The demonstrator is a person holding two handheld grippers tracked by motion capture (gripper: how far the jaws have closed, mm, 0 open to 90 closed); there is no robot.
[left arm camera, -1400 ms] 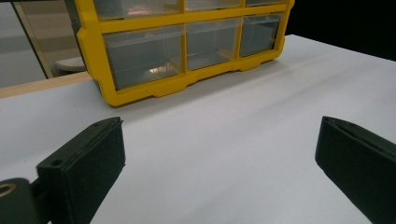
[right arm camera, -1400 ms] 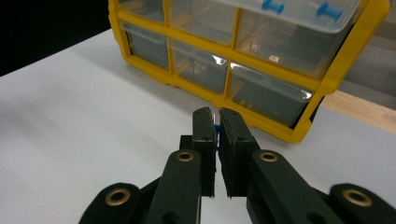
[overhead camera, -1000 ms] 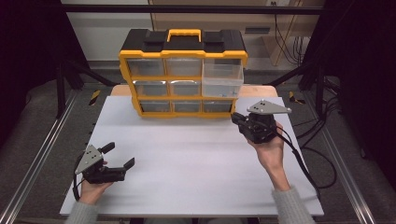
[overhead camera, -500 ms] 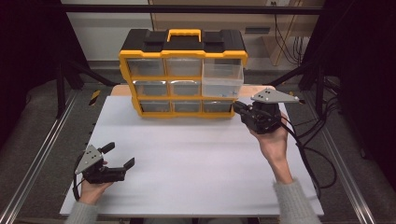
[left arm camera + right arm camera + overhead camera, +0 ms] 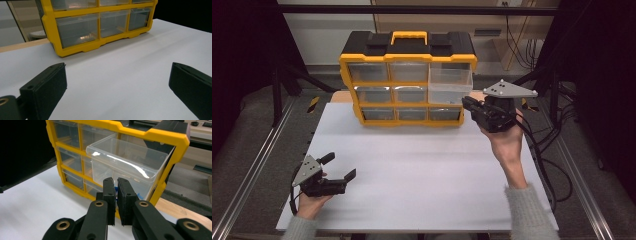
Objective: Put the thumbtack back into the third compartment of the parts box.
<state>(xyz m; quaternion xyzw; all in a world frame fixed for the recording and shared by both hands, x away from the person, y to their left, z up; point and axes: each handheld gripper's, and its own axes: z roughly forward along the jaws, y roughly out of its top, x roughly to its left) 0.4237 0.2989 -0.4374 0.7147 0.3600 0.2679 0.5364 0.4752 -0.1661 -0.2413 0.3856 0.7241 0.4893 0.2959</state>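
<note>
Your right gripper (image 5: 468, 103) pinched a small blue item (image 5: 115, 190), mostly hidden between its pads, before the pulled-out clear drawer (image 5: 451, 83) of the yellow organizer (image 5: 408, 75). Your left gripper (image 5: 338, 167) rested spread on the table (image 5: 427, 165).

Bright even light on the white table (image 5: 422, 165), dark surroundings, glare on the clear drawer (image 5: 130, 162), slightly soft focus.

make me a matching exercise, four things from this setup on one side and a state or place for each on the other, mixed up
1. left tongs
2. right tongs
3. top right drawer
4. yellow handle

a. pulled out
b. on top of the organizer
c. jaws wide apart
d. jaws almost together

Pairs: 1-c, 2-d, 3-a, 4-b
</note>
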